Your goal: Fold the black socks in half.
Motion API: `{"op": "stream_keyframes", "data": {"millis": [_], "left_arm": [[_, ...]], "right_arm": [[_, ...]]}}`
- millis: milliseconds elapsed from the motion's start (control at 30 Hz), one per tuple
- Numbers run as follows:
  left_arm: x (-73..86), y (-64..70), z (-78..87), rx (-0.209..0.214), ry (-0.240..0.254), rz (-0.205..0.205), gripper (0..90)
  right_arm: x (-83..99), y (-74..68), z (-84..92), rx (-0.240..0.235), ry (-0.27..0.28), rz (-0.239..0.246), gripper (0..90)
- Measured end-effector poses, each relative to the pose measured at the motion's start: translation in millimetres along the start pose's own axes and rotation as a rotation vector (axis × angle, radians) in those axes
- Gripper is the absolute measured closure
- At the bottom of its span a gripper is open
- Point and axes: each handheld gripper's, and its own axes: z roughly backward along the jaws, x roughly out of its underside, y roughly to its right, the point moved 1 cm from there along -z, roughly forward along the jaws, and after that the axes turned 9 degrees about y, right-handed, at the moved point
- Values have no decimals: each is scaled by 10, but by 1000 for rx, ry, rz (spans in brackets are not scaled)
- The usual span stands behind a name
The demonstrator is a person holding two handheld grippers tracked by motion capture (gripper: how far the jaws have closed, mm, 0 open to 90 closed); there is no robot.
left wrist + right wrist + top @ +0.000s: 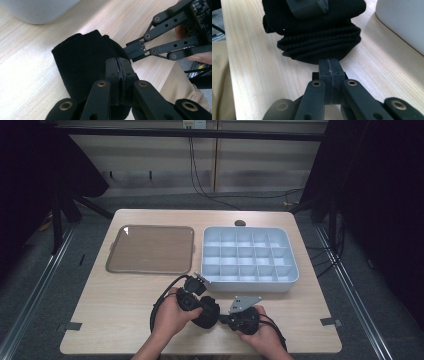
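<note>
No text, label, brand, number or sign can be read on anything here.

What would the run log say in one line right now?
left gripper: shut, on black cloth | right gripper: shut, tip at cloth | box: empty

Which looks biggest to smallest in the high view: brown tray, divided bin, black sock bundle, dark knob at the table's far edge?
1. Divided bin, slightly larger in outline than the tray.
2. Brown tray, close to the bin.
3. Black sock bundle, partly hidden by the left tool.
4. Dark knob, smallest.
</note>
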Motion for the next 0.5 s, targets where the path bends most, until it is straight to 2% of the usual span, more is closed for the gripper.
{"op": "stream_keyframes", "data": {"millis": [167, 267, 367, 400, 500], "left_arm": [[-9, -1, -23, 3, -4, -6, 873], [1, 13, -49, 2, 16, 16, 873], [-5, 0, -51, 4, 11, 10, 873], [-8, 2, -61, 6, 17, 19, 873], [-19, -5, -77, 5, 9, 11, 873]], "right_arm": [[0, 1, 0, 1, 0, -3, 900], [4, 4, 0, 0, 3, -4, 900], [13, 6, 5, -2, 8, -9, 900], [16, 6, 9, -2, 9, -9, 900], [13, 15, 9, 1, 8, -4, 900]]}}
